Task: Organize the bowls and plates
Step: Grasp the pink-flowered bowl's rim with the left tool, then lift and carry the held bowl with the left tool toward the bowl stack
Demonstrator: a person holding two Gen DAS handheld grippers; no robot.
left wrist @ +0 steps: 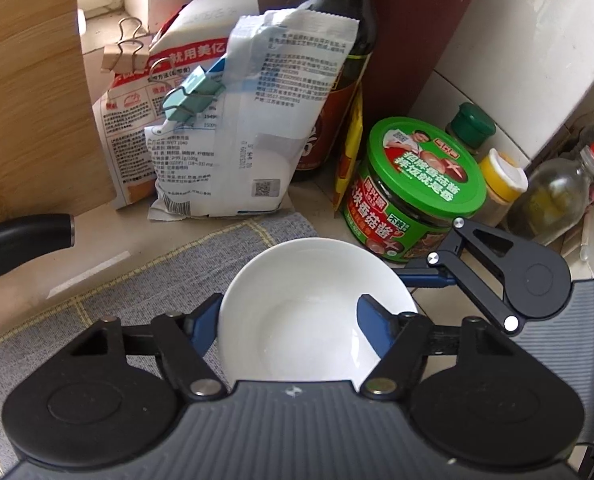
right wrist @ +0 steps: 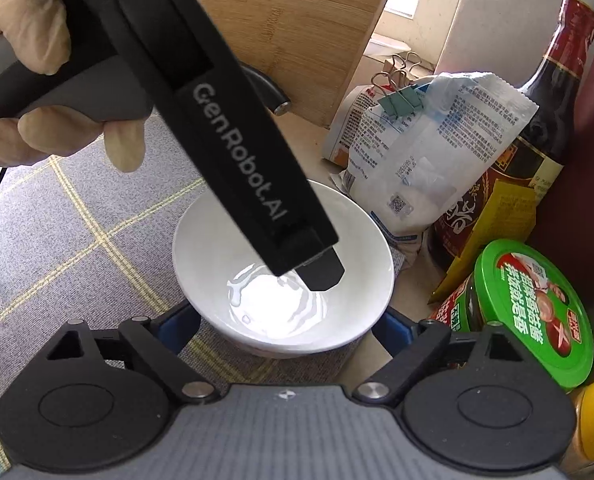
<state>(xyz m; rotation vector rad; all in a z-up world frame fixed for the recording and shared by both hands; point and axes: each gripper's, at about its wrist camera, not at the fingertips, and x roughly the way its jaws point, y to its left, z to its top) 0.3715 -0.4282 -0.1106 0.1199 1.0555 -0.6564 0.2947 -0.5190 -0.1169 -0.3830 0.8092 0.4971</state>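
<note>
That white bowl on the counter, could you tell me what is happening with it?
A person is working on the white bowl with two tools. The left hand-held gripper straddles its rim, one finger inside. The right hand-held gripper sits either side of it. The bowl rests on a grey mat beside a green-lidded jar.

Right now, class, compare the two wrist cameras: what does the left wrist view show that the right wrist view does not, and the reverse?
Only the left wrist view: a clear bottle with a red cap, beyond the jar. Only the right wrist view: a gloved hand holding the left gripper, with one finger dipping into the bowl. Both: the white bowl on the grey checked cloth, the green-lidded jar, the dark sauce bottle and the clipped bags.
</note>
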